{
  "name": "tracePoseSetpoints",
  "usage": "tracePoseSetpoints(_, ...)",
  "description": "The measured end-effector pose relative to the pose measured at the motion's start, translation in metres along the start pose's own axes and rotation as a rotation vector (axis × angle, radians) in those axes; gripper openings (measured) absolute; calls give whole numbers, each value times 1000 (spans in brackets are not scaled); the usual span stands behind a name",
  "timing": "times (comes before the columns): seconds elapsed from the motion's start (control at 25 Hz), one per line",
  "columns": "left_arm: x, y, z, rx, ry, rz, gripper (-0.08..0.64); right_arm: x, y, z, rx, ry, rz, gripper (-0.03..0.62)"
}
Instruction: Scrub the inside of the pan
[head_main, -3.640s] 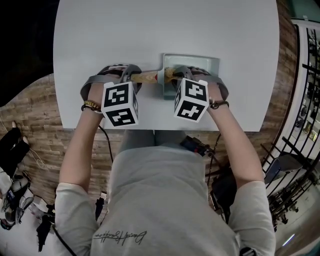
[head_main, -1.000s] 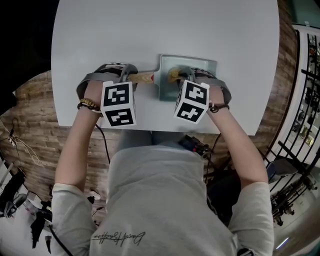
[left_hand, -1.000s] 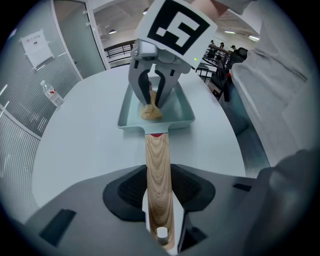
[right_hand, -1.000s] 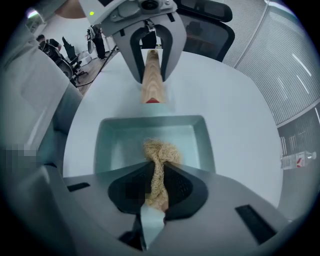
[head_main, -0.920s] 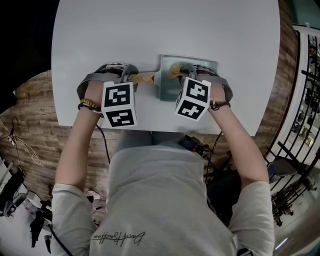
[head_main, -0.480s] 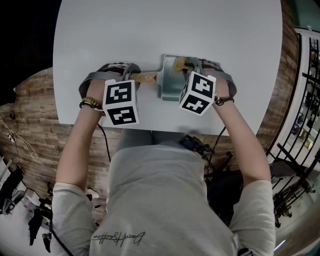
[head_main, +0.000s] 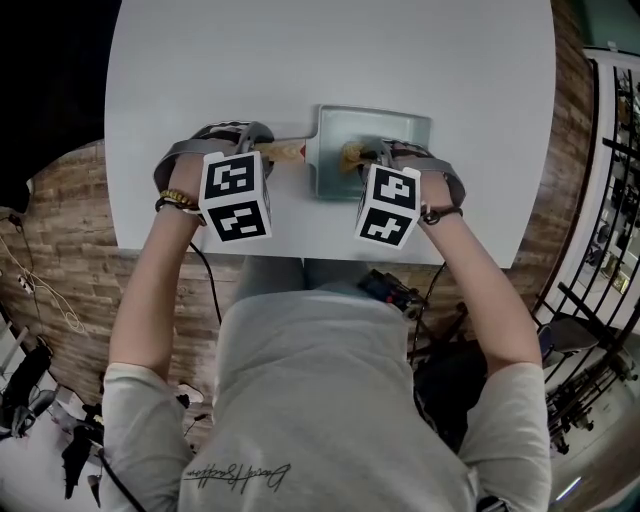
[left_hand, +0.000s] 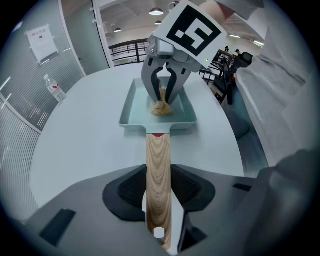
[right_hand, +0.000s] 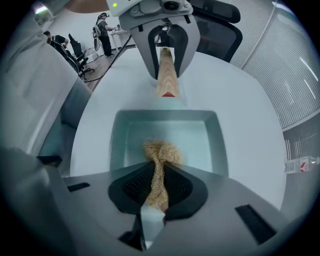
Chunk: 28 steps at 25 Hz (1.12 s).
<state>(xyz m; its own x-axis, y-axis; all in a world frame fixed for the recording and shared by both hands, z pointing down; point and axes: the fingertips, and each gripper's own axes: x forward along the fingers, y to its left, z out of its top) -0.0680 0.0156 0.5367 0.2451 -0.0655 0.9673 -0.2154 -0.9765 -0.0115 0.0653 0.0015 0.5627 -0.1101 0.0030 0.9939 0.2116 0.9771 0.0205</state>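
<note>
A pale teal rectangular pan (head_main: 400, 118) with a wooden handle (head_main: 285, 151) lies on the white table. My left gripper (head_main: 262, 150) is shut on the handle (left_hand: 157, 175), which runs between its pads and holds the pan (left_hand: 131, 107) level. My right gripper (head_main: 365, 155) points straight down into the pan and is shut on a tan fibrous scrubber (right_hand: 160, 152). The scrubber (head_main: 350, 153) rests on the pan's floor (right_hand: 200, 135), left of its middle and toward the handle end. From the left gripper view, the scrubber (left_hand: 161, 107) bulges out below the right gripper's (left_hand: 162, 97) fingers.
The round white table (head_main: 300, 60) has its near edge just below both hands. A small water bottle (left_hand: 54, 90) stands far off on it. An office chair (right_hand: 220, 20) stands beyond the table, and a metal rack (head_main: 610, 150) runs along the right.
My right gripper pushed the scrubber toward the pan's far side, then drew it back toward me. The left gripper kept its hold on the handle without moving.
</note>
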Motion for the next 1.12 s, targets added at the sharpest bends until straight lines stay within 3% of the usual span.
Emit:
tracePoseSetpoints(0.28,2,3,-1,3,12,-2,152,-1,30,-3,-3,22,129,67)
tracePoseSetpoints(0.48,2,2,0,10,13,-10,152,-1,33,-5,22,13,151,67)
tracePoseSetpoints(0.68,1,0,0,35,23,-11,152,-1,23,-4,64,0,105,67)
tracePoseSetpoints(1.12,-1,-5,4,28,18,-20,152,1,-51,-12,84,9,-67,69)
